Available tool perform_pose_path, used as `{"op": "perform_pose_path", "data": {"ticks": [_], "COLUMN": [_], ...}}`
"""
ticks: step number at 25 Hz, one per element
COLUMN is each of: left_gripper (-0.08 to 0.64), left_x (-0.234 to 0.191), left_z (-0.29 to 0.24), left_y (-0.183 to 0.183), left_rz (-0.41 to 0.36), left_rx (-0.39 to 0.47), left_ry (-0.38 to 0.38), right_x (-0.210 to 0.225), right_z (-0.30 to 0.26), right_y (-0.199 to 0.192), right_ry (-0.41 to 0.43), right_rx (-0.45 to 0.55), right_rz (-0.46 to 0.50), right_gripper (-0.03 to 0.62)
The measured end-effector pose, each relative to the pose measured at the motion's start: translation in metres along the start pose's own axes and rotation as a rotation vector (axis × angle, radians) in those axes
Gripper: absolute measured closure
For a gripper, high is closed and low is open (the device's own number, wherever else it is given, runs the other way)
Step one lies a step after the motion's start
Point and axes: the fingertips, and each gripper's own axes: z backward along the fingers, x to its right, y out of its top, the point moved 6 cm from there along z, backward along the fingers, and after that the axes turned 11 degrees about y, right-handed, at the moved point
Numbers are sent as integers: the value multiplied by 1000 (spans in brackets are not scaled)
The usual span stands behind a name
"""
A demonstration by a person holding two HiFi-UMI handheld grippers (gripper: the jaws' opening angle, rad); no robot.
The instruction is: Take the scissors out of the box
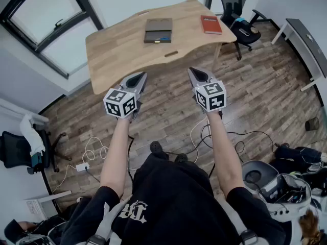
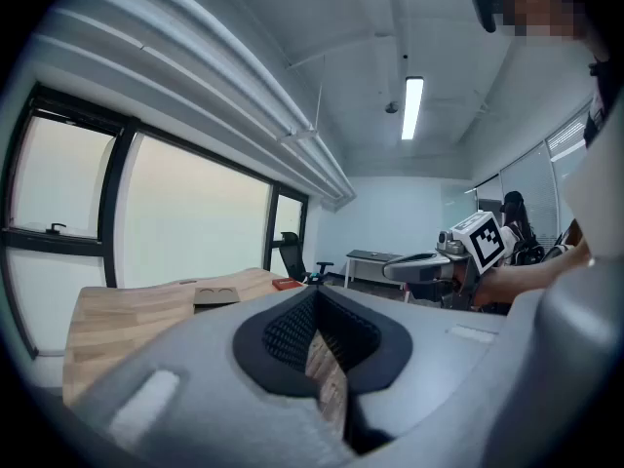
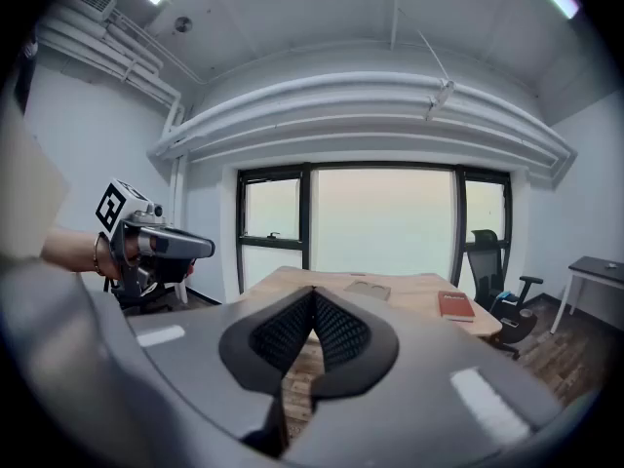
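Wooden bench (image 1: 117, 52): box (image 1: 158, 30) well ahead of my left claw (image 1: 139, 77) and right claw (image 1: 194, 73), both closed, empty. Inside, unseen, the scissors: likely light, stiff, slick; I'd pinch the handles.

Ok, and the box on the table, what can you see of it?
The box is flat, rectangular and brownish-grey, cardboard by the look. It lies flat near the middle of the light wooden table. Its nearer strip looks darker, with something small and blue there; no scissors can be made out. A red book lies apart to its right. Only the table touches it.
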Motion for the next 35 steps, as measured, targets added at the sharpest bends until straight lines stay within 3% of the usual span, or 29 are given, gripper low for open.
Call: {"op": "perform_pose_path", "data": {"ticks": [16, 29, 35], "left_gripper": [560, 555, 555], "left_x": [-39, -100, -114], "left_z": [-11, -45, -58], "left_y": [-10, -22, -30], "left_rz": [32, 73, 92], "left_rx": [-9, -15, -32], "left_ry": [-56, -143, -154], "right_x": [-2, 5, 14], "right_z": [-30, -79, -96], "right_y": [-8, -16, -23], "right_ry": [-57, -122, -106], "right_rx": [-28, -56, -70], "right_rz": [-44, -88, -96], "right_gripper": [588, 588, 588]}}
